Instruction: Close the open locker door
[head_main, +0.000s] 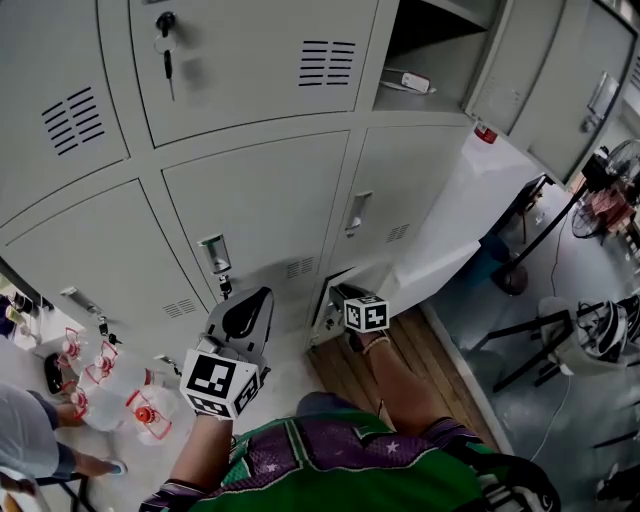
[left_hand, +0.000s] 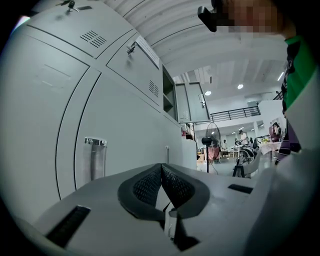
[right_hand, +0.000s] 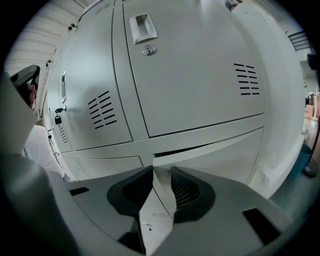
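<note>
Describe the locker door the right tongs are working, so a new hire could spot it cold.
Find the grey locker bank, then its bottom row. Under the vented door with a recessed handle sits the ajar door, gripped at its free edge by the right tongs. Its neighbours in that row lie flush; this one alone stands off the frame.

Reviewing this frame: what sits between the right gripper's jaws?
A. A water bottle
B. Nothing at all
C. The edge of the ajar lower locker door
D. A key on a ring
C: in the right gripper view, the thin edge of the ajar locker door runs between the jaws of the right gripper.
</note>
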